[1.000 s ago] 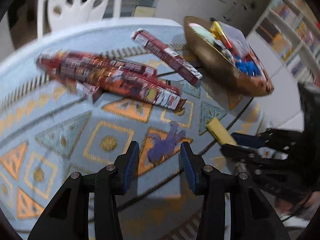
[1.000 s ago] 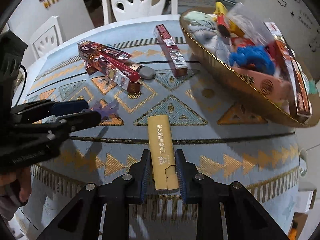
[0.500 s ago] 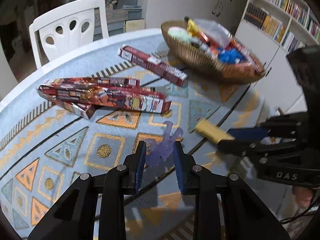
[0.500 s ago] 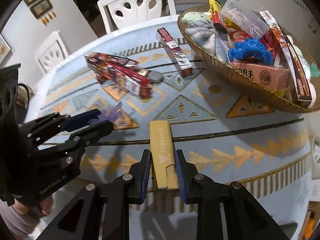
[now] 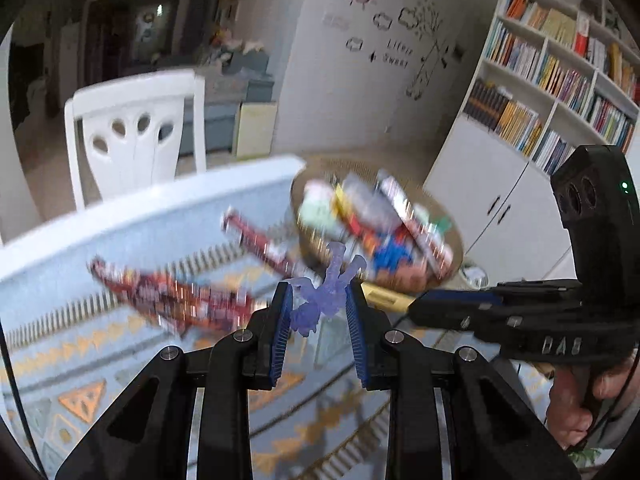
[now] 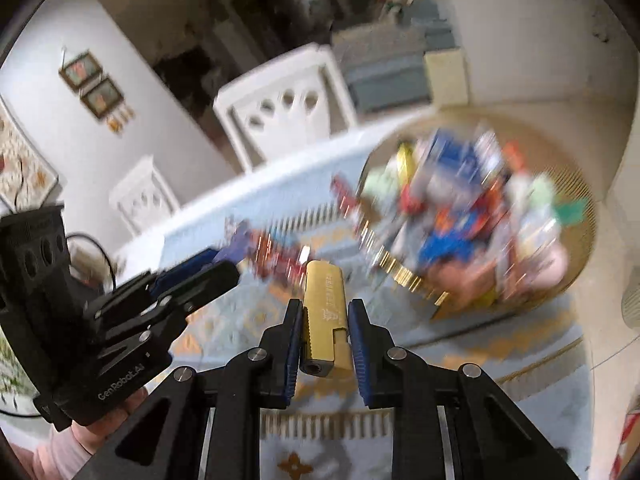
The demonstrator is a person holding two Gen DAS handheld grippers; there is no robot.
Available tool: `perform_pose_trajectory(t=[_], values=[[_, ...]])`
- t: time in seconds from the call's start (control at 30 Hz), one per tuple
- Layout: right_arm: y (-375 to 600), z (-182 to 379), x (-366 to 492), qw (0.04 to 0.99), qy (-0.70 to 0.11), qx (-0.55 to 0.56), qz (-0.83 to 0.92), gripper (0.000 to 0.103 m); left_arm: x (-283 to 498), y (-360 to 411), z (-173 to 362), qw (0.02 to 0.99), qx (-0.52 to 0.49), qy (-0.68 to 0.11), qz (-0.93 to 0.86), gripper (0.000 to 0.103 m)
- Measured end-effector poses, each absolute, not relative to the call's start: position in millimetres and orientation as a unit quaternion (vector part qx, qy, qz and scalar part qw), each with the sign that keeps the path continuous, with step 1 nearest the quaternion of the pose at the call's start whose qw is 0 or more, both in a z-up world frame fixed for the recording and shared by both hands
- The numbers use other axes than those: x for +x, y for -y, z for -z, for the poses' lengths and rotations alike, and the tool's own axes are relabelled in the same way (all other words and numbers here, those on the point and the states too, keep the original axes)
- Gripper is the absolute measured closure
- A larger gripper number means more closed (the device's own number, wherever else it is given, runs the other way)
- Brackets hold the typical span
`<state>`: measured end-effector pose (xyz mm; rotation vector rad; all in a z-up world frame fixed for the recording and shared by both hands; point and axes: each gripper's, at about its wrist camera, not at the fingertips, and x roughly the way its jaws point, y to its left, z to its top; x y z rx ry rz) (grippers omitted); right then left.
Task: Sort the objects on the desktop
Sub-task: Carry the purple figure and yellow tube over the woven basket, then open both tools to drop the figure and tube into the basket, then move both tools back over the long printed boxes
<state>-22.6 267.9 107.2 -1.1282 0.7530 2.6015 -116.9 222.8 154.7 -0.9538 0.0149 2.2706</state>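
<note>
**A:** Table [image 5: 132,220] first, since it's the biggest thing: patterned cloth on it, wicker basket [image 6: 576,184] piled with stuff at the far right. We've got both pickups off the cloth now. Left gripper [image 5: 318,306] is closed down on the little translucent purple figure [image 5: 326,294], right gripper [image 6: 324,334] is pinched on the gold lighter-looking box [image 6: 324,304]. Best way to carry these over, we reckon?

**B:** We'd keep both squeezes steady and come in above the basket rim, one hand at a time so the two rigs don't bump. That figure only looks nipped by its middle, so no wrist flicks.

**A:** Counts?

**B:** One table, one basket, two white chairs in the right wrist view, two grippers, one gold box, one purple figure. Red cartons [image 5: 168,292] left on the cloth are too smeared for us to count.
</note>
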Motion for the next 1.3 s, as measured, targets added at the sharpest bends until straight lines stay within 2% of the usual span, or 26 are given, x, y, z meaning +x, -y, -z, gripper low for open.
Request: perform_pose_trajectory(t=[0.2, 0.53, 0.57, 0.6, 0.63, 0.7, 0.83, 1.13, 1.3], values=[[-327.1, -156.6, -9.1, 0.183, -0.252, -0.312, -0.898, 0.081, -147.9, -246.2, -188.3, 0.347, -0.327, 0.002, -0.879, 0.079], [-401.4, -162.8, -17.9, 0.28, -0.272, -0.286, -0.875, 0.08, -215.2, -311.7, -193.9, 0.392, -0.317, 0.016, -0.864, 0.078], [-406.7, -160.4, -20.1, 0.281, -0.277, -0.291, -0.872, 0.08, -223.2, -317.0, -191.7, 0.397, -0.322, 0.027, -0.859, 0.076], [-412.3, -157.4, -21.8, 0.282, -0.284, -0.299, -0.866, 0.079, -230.3, -320.3, -189.5, 0.404, -0.329, 0.039, -0.853, 0.066], [-417.2, -155.1, -21.3, 0.281, -0.294, -0.304, -0.861, 0.079, -238.9, -323.2, -185.7, 0.415, -0.34, 0.056, -0.842, 0.061], [-424.4, -151.9, -16.7, 0.28, -0.312, -0.303, -0.856, 0.079, -255.2, -325.4, -176.8, 0.42, -0.369, 0.099, -0.823, 0.041], [-426.5, -148.1, -3.6, 0.283, -0.325, -0.3, -0.851, 0.076, -265.0, -307.5, -160.2, 0.412, -0.398, 0.156, -0.805, 0.041], [-398.1, -134.7, 8.2, 0.256, -0.332, -0.326, -0.847, 0.075, -237.1, -233.1, -139.9, 0.345, -0.428, 0.186, -0.814, 0.041], [-363.6, -117.9, 1.6, 0.218, -0.335, -0.35, -0.847, 0.074, -213.3, -170.5, -121.9, 0.282, -0.449, 0.229, -0.816, 0.041]])
